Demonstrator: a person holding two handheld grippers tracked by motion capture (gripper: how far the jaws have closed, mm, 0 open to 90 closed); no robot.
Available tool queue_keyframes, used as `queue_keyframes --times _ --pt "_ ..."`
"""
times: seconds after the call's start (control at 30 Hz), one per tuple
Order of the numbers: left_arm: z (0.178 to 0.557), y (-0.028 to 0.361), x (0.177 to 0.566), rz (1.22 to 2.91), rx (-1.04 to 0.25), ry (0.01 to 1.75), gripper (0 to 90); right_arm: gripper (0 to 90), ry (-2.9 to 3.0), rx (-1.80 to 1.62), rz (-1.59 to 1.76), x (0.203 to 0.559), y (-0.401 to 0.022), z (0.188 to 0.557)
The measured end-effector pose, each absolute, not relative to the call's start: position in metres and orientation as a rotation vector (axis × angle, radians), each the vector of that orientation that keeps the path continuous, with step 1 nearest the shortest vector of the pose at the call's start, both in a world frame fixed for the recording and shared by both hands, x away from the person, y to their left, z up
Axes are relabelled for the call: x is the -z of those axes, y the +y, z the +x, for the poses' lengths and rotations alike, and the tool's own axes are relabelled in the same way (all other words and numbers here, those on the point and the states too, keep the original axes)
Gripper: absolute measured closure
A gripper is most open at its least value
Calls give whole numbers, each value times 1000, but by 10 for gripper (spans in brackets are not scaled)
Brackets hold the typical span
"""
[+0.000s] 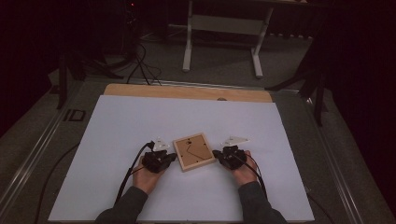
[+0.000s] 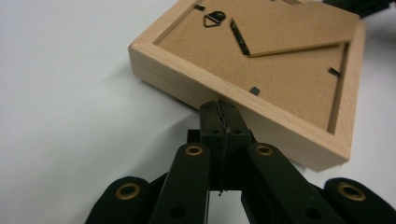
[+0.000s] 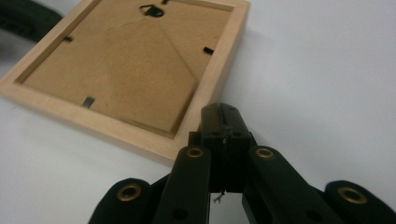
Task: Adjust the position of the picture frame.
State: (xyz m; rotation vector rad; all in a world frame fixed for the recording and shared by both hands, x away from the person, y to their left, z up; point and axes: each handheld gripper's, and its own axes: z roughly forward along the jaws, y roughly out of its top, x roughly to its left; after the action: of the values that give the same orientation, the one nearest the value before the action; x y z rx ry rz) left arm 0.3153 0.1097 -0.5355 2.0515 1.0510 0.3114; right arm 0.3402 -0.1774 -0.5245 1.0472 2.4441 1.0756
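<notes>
High view: left tool (image 1: 172, 157) and right tool (image 1: 216, 154), both pressed together, flank the wooden frame (image 1: 194, 151).

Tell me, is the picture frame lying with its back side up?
Yes, the picture frame lies flat on the white table with its brown backing board, hanger and small black clips facing up.
</notes>
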Motion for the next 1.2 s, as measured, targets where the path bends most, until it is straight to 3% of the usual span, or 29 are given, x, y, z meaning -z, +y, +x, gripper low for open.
queue_keyframes --times 0.67,1.2 --pt "323 126 537 2014 -337 1109 900 898 2561 -1118 876 520 -155 294" --pt "334 152 539 1978 -359 1194 896 896 2620 -1177 749 523 -120 287"
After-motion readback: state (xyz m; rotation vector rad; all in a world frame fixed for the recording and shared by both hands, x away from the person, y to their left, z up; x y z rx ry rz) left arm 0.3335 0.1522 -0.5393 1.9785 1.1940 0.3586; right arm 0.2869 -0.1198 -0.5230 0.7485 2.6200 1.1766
